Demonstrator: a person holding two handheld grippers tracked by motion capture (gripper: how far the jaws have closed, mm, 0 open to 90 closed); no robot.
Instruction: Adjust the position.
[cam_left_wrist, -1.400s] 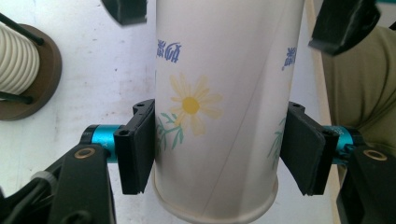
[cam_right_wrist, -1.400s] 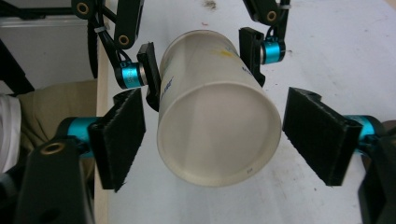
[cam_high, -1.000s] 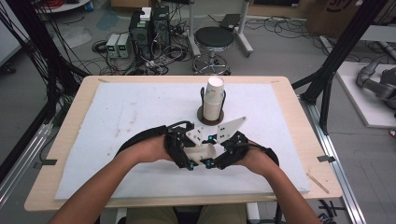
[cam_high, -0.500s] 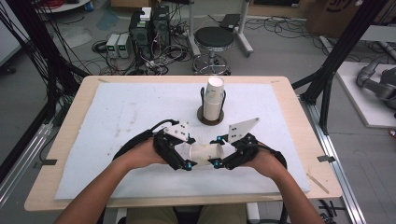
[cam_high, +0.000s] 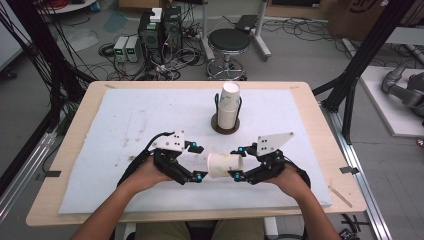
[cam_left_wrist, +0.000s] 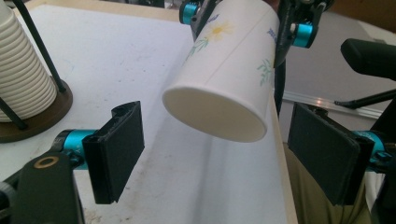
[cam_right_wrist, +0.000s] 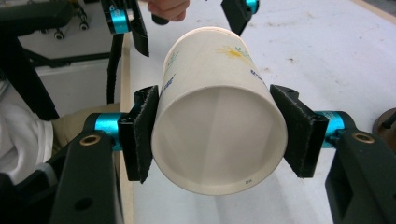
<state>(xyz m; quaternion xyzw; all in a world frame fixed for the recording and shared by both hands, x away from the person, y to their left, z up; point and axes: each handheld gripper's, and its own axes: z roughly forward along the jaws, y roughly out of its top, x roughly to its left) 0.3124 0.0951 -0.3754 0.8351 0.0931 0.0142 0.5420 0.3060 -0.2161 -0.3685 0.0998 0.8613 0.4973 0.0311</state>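
High view is showing, at the left, the left gripper (cam_high: 199, 162) hovering over the white pad (cam_high: 100, 130) with its jaws spread wide and holding nothing. Just right of it, the paper cup (cam_high: 224, 165) is hanging above the pad, lying on its side near the front edge, between the two grippers. Further right, the right gripper (cam_high: 236, 161) is clamping the cup near its open rim, one jaw pressing on each side. Behind them, the stack of cups (cam_high: 228, 106) is standing upright in its holder, well apart from the held cup.

Left gripper view is showing the cup's closed base (cam_left_wrist: 215, 112) facing the open left jaws, not touching either one. Right gripper view is looking straight into the cup's open mouth (cam_right_wrist: 218, 135), so the long axis is running roughly level, left to right across the table, base toward the left gripper and mouth toward the right one.

The thin paper wall is likely to be the weak point: too hard a squeeze at the rim is risking a crushed or ovalled mouth, while too light a hold is letting the cup tip or slide out. If the left jaws are closing off-centre on the tapered base, the cup is likely to twist or pop free.
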